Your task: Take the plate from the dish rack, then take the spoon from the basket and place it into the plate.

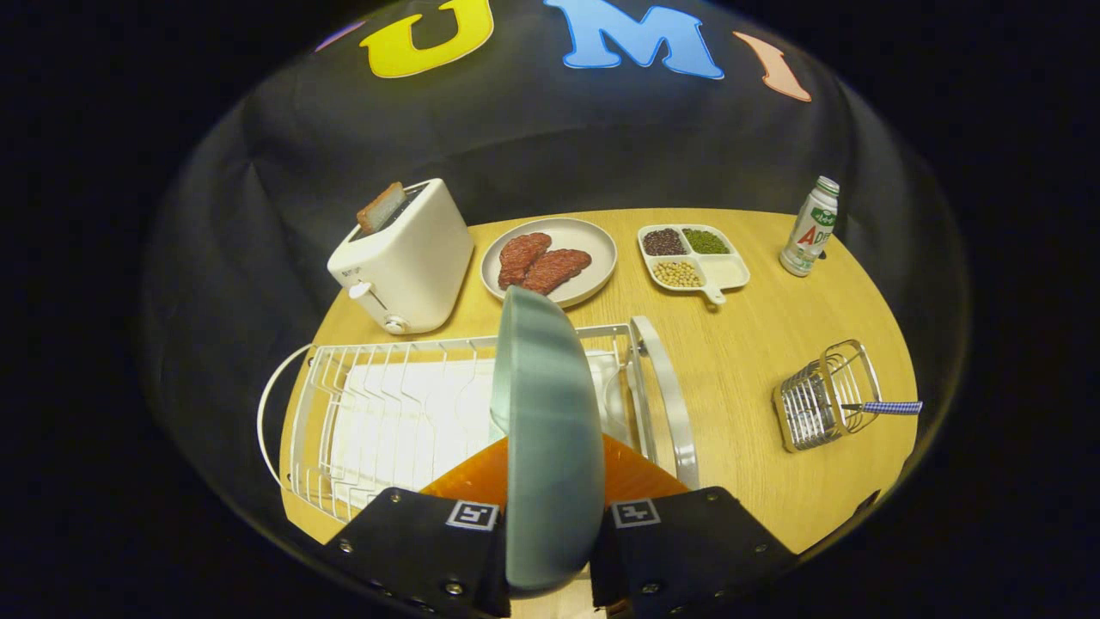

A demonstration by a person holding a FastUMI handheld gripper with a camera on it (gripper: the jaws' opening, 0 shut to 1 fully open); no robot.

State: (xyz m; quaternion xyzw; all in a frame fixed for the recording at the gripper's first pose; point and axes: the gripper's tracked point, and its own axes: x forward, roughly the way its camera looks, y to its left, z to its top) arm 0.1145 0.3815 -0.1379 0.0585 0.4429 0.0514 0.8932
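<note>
While the plate (550, 447) is clamped on edge between the fingers (550, 550) above the dish rack (387, 413), it could be slipped loose or knocked against the rack's wires if tilted.

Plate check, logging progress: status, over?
Hand-held gripper shut on plate, edge-on above dish rack. Spoon waits in basket. Nothing in the way.

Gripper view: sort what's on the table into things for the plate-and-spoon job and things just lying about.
For the job:
- plate, upright on edge, gripper shut on it
- dish rack
- basket
- spoon, handle sticking out of the basket

Lying about:
- toaster with toast
- dish of meat slices
- divided tray of beans
- bottle
</note>
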